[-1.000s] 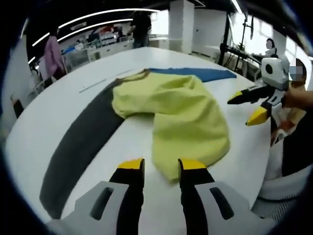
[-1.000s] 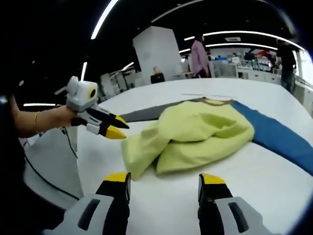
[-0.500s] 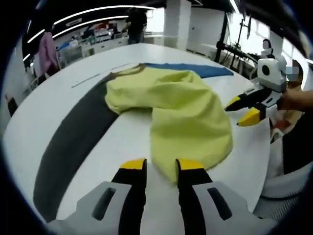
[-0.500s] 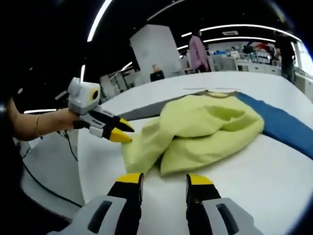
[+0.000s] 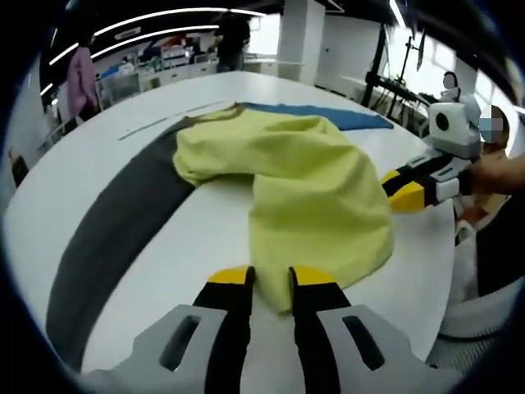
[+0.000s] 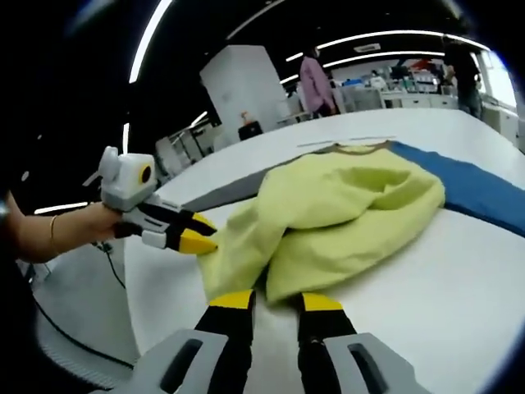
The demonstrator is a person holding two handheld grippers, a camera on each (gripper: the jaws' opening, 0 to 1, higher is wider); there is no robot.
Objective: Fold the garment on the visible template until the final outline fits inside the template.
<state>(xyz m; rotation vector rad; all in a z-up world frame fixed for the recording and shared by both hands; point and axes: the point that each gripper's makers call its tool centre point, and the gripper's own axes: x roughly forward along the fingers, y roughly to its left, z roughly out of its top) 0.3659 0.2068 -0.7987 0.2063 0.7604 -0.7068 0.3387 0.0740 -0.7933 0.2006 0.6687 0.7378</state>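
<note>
A yellow-green garment point(image 5: 312, 189) lies bunched on the white table point(image 5: 189, 263), over a template made of a dark grey band point(image 5: 115, 238) and a blue band point(image 5: 328, 119). My left gripper point(image 5: 271, 277) is at the garment's near hem, its jaws narrowed with the cloth edge between the tips and a gap still showing. In the right gripper view the garment point(image 6: 344, 205) has its lower fold between the narrowed jaws of my right gripper point(image 6: 275, 301). The left gripper point(image 6: 193, 234) touches the cloth's left edge there. The right gripper point(image 5: 398, 190) meets the cloth's right side.
The table's rounded edge runs close behind both grippers, with a hand point(image 6: 74, 234) holding the left one. The blue band point(image 6: 484, 193) stretches to the right. People stand far off by benches point(image 5: 80, 78) point(image 6: 314, 82). A dark stand point(image 5: 381, 57) rises beyond the table.
Both grippers have moved in onto the garment's edges and their jaws have narrowed step by step. The garment has not shifted.
</note>
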